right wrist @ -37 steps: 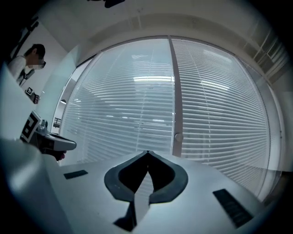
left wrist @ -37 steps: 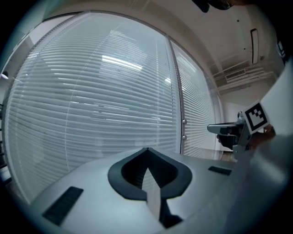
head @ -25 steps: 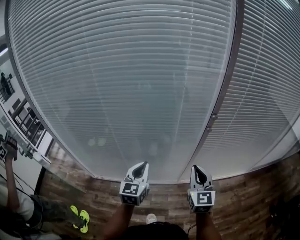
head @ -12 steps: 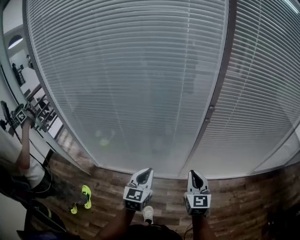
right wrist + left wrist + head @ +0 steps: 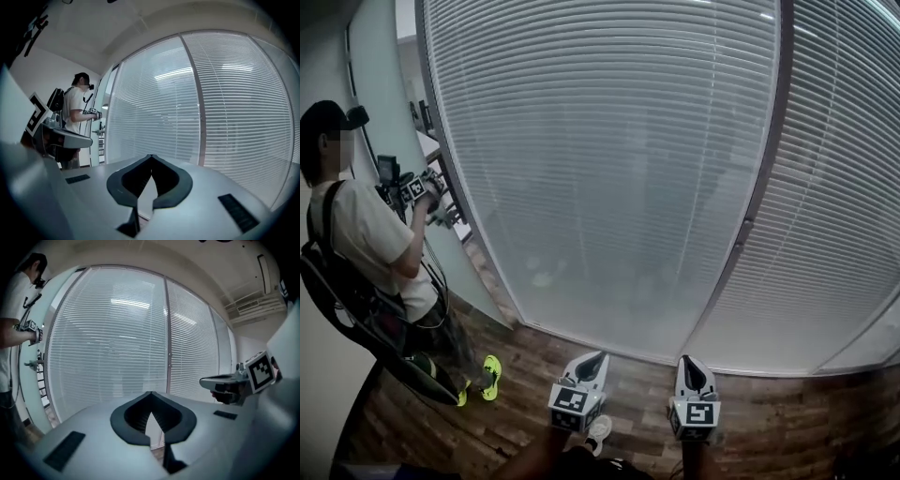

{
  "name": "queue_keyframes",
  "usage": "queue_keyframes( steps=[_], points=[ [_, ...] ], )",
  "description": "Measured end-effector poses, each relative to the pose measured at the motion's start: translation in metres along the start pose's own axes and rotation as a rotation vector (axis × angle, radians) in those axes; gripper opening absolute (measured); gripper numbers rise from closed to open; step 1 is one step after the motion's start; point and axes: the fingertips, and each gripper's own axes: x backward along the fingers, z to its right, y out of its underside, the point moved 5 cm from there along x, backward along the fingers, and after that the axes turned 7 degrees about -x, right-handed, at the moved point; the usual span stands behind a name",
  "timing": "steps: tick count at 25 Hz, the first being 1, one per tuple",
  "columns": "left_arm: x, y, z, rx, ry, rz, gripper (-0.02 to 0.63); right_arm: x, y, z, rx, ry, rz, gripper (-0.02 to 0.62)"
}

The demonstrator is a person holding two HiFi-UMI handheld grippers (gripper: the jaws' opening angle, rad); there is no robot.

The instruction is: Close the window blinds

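A bystander [image 5: 366, 244] stands at 9 o'clock in the head view, side-on to the glass and holding a pair of grippers up at chest height, well apart from the wearer and seemingly busy with a separate job.

The window blinds [image 5: 609, 169] fill the scene from 10 o'clock through 3 o'clock. Their white horizontal slats hang the full height of the glass, ending just above the wooden floor [image 5: 516, 412]. Dim shapes show through, so the slats are probably not turned fully shut, though that is hard to tell.

A dark frame post [image 5: 759, 178] at 2 o'clock splits the blinds into two panes and carries a small fitting partway down, possibly the control.

The left gripper [image 5: 591, 356] sits at 6 o'clock, its jaws pressed together at the tips with nothing between them.

The right gripper [image 5: 687, 361] sits just beside it at 5 o'clock, jaws likewise closed and empty.

Both point roughly level at the blinds from low down and short of them. This looks like a carrying posture on the approach, before either reaches for the control.
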Motion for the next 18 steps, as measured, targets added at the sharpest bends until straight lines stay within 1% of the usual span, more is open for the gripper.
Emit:
queue_keyframes(
  steps=[2,4,9,14,18],
  points=[
    [-0.004,-0.010,-0.001,0.005,-0.023,-0.026,0.000,-0.008,-0.006,0.004,-0.009,-0.027,-0.010,0.003],
    [0.008,-0.012,0.001,0.013,-0.034,-0.051,0.000,-0.002,-0.008,-0.001,-0.012,-0.040,-0.022,0.003],
    [0.034,-0.008,-0.009,0.020,-0.031,-0.008,0.000,0.011,-0.004,-0.026,-0.009,-0.036,-0.053,0.003],
    [0.055,-0.004,-0.012,0.011,-0.012,-0.002,0.000,0.022,-0.004,-0.046,-0.007,-0.025,-0.043,0.003],
    [0.082,0.001,-0.028,0.015,-0.007,0.023,0.000,0.029,0.000,-0.077,-0.012,-0.011,-0.042,0.003]
  ],
)
